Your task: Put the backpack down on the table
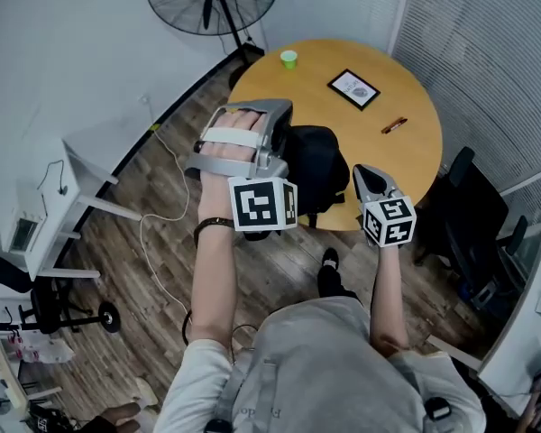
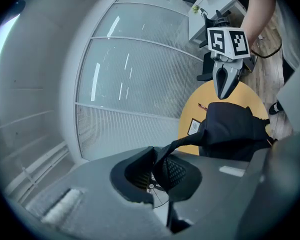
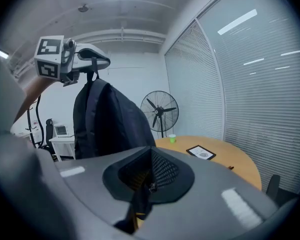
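Grey shirt [image 1: 325,368] fills the bottom edge; left gripper [image 2: 157,169] is clamped tight on the top strap [image 2: 190,141] of the black backpack [image 1: 316,174], which hangs at the near edge of the round table [image 1: 406,70]; right gripper [image 3: 151,176], jaws together, hovers just beside it.

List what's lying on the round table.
A green cup, a black-framed picture and a small brown stick-like item lie on the table. The hanging backpack covers its near edge, so anything there is hidden.
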{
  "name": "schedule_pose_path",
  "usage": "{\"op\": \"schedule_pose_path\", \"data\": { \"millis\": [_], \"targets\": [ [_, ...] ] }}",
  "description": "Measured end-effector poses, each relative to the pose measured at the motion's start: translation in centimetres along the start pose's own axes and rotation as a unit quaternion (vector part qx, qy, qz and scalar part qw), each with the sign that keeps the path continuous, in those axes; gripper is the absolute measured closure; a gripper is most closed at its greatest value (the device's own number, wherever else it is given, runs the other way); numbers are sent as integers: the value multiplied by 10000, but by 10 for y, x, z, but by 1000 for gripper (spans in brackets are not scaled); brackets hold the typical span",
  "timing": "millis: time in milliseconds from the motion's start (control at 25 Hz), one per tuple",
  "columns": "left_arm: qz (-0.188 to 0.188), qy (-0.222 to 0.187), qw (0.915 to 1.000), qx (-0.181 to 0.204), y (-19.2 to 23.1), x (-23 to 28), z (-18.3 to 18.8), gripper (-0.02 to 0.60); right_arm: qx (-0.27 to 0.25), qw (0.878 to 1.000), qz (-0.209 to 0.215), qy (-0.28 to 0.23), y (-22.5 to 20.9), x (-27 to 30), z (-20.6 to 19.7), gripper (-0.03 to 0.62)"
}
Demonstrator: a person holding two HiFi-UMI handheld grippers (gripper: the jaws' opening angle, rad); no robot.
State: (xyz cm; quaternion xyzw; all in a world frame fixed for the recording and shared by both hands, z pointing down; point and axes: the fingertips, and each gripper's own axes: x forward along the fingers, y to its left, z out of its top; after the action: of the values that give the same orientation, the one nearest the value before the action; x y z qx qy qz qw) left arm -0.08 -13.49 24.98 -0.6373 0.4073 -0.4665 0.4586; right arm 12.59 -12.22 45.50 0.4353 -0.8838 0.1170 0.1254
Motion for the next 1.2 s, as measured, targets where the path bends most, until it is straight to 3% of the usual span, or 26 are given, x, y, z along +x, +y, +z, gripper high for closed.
{"op": "schedule_pose_path", "data": {
  "millis": [360,640,920,1200],
  "targets": [
    [-278,-8,9996,93,3,119,15,575,-51,9999,146,-11,-75,66,34,594],
    [-405,214,9989,-26,-11,175,5,577,139,9996,203,137,-126,94,22,594],
    [-541,444,9975,10,-29,201,-22,577,292,9988,318,243,-135,121,10,594],
    [-839,384,9957,-95,-63,222,-57,577,362,9985,178,374,-134,146,2,594]
  ]
}}
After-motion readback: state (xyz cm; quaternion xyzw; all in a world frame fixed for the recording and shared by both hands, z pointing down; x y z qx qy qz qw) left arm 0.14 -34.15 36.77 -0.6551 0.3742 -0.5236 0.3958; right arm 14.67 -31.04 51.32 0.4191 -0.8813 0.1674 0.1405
